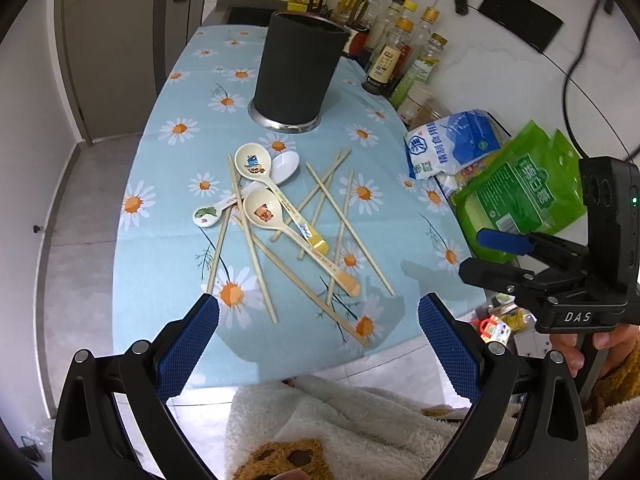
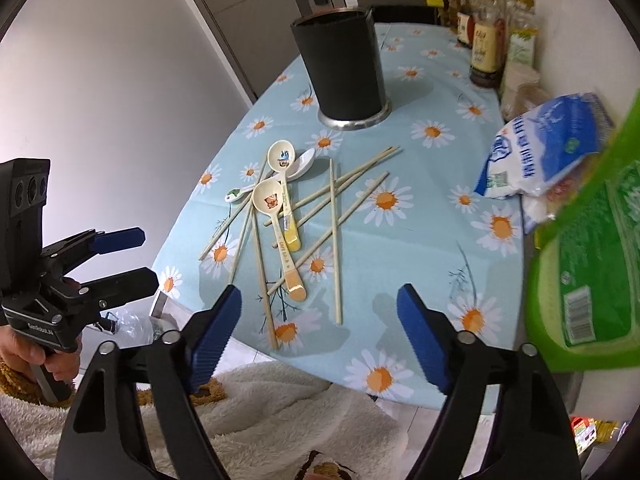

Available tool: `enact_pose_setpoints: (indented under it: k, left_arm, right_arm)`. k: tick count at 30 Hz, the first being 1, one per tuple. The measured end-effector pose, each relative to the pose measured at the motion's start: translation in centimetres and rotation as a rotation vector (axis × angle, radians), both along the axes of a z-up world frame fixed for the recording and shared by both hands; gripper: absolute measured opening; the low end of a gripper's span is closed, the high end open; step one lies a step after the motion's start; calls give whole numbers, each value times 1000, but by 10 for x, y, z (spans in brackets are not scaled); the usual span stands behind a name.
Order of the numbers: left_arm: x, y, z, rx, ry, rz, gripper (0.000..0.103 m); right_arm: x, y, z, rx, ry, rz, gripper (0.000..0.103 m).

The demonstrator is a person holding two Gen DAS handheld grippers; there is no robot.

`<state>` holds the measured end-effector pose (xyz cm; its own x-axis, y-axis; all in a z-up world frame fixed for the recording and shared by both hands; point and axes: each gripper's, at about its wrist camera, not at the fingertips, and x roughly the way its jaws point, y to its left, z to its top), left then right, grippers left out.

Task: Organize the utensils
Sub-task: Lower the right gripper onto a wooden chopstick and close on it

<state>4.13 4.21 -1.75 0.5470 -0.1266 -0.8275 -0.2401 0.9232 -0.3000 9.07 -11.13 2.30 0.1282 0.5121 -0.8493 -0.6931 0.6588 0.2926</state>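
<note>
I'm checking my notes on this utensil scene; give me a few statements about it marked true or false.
1. The black holder stands upright beyond the utensil pile. True.
2. Chopsticks already stand in the holder. False: they lie crossed on the tablecloth.
3. The bear spoon lies on top of chopsticks. True.
4. The left tongs grip a spoon. False: they are open and empty.
5. The right tongs are open with nothing between them. True.

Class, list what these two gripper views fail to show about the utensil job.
- Inside of the black holder: both views, hidden by its wall.
- Plain white spoon: both views, mostly under the cartoon spoon.
- Green bag: right wrist view, cut by the edge.
</note>
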Motion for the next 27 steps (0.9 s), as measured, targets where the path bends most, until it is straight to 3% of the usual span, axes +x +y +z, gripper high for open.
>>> enact_pose_setpoints:
  k: [4, 6, 12, 16, 20, 27]
  left_arm:
    - [15, 19, -14, -5, 21, -1, 96]
    - [23, 23, -22, 11, 33, -20, 96]
    - [39, 46, -47, -83, 57, -22, 96]
    - [42, 57, -58, -134, 62, -17, 95]
    - [42, 64, -63, -172, 56, -25, 93]
    - [43, 64, -65, -210, 44, -77, 92]
  right_arm:
    - [21, 24, -14, -45, 41, -2, 71]
    - [34, 34, -22, -72, 64, -22, 59]
    - [71, 71, -49, -153, 117, -15, 36]
    - [84, 103, -60, -201, 149, 41, 33]
    - [90, 128, -73, -289, 130, 105, 22]
    - [96, 145, -96, -400, 153, 149, 16]
